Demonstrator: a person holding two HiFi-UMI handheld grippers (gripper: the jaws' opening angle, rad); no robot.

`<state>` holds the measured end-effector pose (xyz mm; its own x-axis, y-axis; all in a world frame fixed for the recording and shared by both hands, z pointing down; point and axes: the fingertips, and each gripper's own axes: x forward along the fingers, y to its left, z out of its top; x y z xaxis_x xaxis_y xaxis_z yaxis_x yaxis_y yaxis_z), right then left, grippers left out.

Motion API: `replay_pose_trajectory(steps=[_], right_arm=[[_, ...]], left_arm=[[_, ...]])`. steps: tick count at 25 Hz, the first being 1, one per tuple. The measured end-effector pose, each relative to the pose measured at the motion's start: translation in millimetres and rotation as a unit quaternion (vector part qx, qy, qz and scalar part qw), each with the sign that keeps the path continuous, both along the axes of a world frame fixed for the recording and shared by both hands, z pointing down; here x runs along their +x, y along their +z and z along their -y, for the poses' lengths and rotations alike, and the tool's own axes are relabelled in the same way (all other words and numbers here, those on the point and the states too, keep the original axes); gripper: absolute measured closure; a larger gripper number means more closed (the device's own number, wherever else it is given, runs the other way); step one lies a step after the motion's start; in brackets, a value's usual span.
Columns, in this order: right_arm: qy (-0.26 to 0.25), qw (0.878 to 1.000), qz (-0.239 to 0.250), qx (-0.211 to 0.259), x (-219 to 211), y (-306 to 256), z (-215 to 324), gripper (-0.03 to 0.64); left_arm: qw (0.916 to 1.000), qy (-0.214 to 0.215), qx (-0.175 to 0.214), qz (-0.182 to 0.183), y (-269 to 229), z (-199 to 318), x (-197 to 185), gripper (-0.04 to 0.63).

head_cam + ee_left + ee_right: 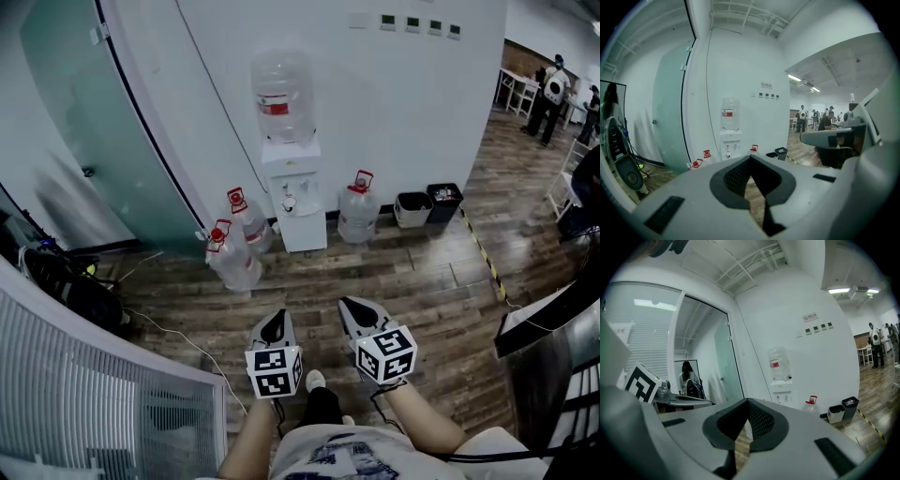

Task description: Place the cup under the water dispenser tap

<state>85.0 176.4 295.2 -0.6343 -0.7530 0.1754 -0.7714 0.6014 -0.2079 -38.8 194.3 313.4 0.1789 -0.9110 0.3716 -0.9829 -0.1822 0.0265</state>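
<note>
The white water dispenser (pixel 292 202) stands against the wall ahead, with a clear bottle (pixel 283 94) on top and its taps (pixel 289 199) in a recess. It also shows small in the left gripper view (pixel 731 143) and the right gripper view (pixel 782 387). No cup is visible in any view. Both grippers are held side by side over the wooden floor, well short of the dispenser. My left gripper (pixel 278 319) (pixel 750 158) has its jaws together with nothing held. My right gripper (pixel 354 305) (pixel 748 401) also looks shut and empty.
Three water jugs stand on the floor beside the dispenser: two at its left (pixel 236 255) (pixel 249 217), one at its right (pixel 359 211). Two bins (pixel 412 208) (pixel 444 202) sit further right. A glass door (pixel 103 141) is at left, a desk edge (pixel 553 328) at right, people (pixel 553 89) far back.
</note>
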Motion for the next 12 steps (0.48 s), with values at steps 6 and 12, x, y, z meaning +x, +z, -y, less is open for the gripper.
replay_pose_trajectory(steps=[6, 12], right_arm=[[-0.006, 1.000, -0.001, 0.003, 4, -1, -14, 0.597], [-0.010, 1.000, -0.001, 0.004, 7, -1, -19, 0.597]], left_arm=[[1.0000, 0.000, 0.003, -0.002, -1, -10, 8, 0.545], [1.0000, 0.004, 0.005, 0.001, -3, -15, 17, 0.545]])
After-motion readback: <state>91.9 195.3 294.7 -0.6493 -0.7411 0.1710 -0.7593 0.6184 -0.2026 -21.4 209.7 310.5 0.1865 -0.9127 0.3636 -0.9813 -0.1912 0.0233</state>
